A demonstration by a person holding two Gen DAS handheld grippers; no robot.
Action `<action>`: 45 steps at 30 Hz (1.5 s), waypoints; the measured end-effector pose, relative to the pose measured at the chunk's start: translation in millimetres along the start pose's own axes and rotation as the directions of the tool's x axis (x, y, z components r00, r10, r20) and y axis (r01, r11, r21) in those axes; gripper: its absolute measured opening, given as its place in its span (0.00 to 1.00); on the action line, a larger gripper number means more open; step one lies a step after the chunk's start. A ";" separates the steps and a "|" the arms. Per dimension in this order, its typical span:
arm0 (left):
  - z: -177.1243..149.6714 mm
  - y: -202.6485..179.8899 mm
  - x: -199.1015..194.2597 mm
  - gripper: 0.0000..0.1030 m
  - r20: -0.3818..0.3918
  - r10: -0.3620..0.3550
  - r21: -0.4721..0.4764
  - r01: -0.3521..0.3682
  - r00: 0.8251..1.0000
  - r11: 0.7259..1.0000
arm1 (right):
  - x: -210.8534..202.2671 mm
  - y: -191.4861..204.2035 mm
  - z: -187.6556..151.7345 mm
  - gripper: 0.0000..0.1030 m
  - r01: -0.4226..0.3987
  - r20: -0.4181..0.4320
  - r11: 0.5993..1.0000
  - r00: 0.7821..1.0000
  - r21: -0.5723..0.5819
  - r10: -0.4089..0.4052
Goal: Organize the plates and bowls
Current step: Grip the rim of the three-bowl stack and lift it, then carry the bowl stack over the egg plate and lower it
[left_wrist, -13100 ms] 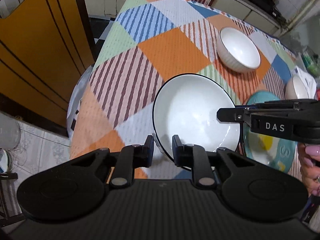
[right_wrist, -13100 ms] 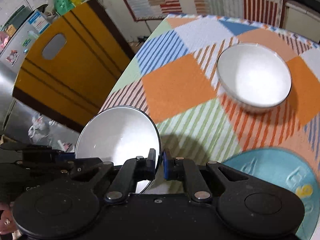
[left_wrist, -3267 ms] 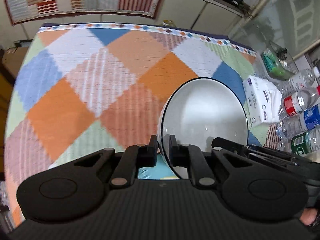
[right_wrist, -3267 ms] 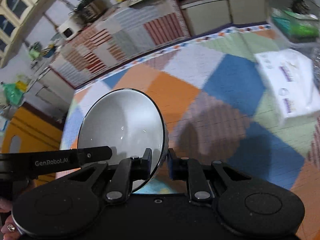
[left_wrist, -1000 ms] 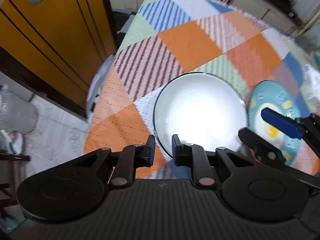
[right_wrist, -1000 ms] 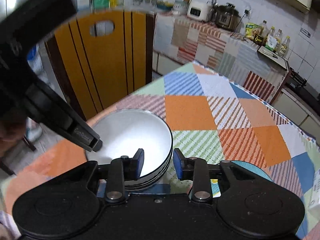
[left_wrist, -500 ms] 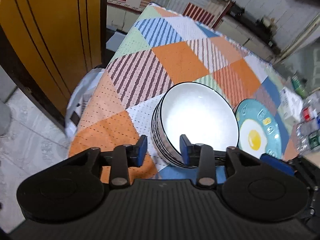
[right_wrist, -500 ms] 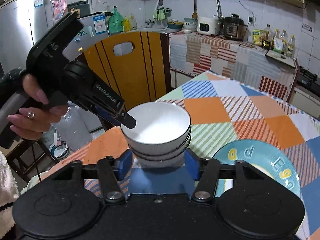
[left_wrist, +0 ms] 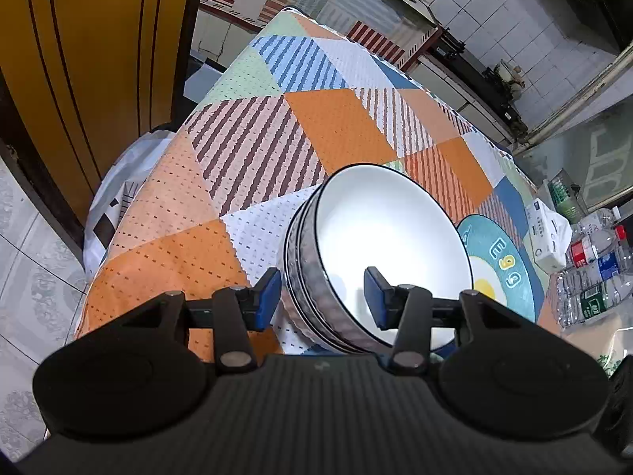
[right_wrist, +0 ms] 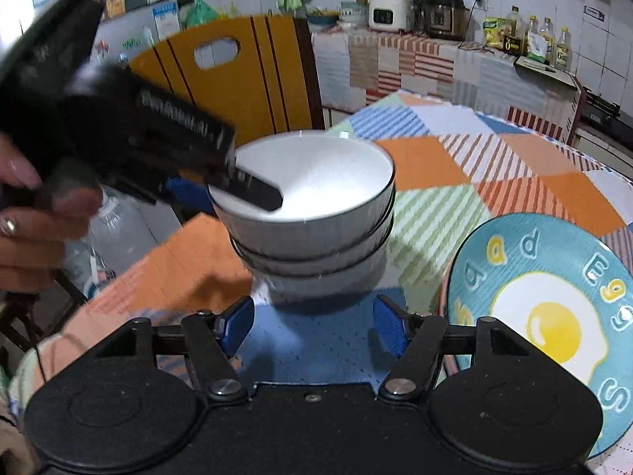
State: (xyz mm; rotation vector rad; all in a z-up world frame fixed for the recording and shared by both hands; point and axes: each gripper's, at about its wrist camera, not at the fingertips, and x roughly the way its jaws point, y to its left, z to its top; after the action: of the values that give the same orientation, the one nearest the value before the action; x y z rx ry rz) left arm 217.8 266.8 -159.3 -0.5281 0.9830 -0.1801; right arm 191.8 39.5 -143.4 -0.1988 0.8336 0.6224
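The left gripper (left_wrist: 322, 293) straddles the near rim of the stack of white ribbed bowls (left_wrist: 379, 253), its jaws spread wide, gripping nothing. That stack stands on the patchwork tablecloth (left_wrist: 253, 150) near its front edge. Just right of the stack lies the blue fried-egg plate (right_wrist: 546, 308). The right gripper (right_wrist: 312, 324), jaws wide apart and empty, hovers in front of the stack.

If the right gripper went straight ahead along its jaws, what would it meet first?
Most likely the stack of white ribbed bowls with dark rims: it stands directly ahead of the open right gripper, centred between the jaws on the patchwork tablecloth. Depth is uncertain.
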 end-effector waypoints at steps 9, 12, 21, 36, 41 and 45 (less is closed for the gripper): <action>1.9 19.0 16.1 0.43 -0.025 -0.037 -0.048 0.036 0.999 0.998 | 21.3 15.9 -3.0 0.74 0.039 0.017 0.997 0.999 -0.069 -0.038; 2.5 22.1 22.2 0.42 -0.018 -0.053 -0.060 0.051 0.998 0.997 | 30.3 21.4 -5.5 0.78 0.070 0.033 0.992 0.997 -0.101 -0.067; 4.1 36.4 32.6 0.38 -0.011 -0.113 -0.142 0.110 0.994 0.984 | 45.1 26.7 -3.7 0.93 0.116 0.080 0.988 0.991 -0.103 -0.108; 0.9 22.7 30.7 0.38 -0.071 -0.103 -0.077 0.098 0.992 0.992 | 53.3 19.5 0.0 1.00 0.131 0.133 0.987 0.984 -0.098 -0.117; 1.8 -2.6 6.5 0.38 -0.093 -0.084 0.026 0.087 0.992 0.996 | 33.2 18.7 0.2 1.00 0.108 0.164 0.994 0.981 -0.031 -0.101; 0.7 -18.7 -14.1 0.38 -0.099 -0.119 0.054 0.125 0.988 0.991 | 8.0 23.7 -0.5 1.00 0.133 0.208 0.991 0.970 -0.029 -0.125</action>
State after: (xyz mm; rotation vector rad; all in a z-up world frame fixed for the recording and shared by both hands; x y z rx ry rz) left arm 212.3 256.2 -139.1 -0.5293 1.0354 -0.3460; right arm 181.6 61.9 -147.9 -0.2213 0.6026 0.5284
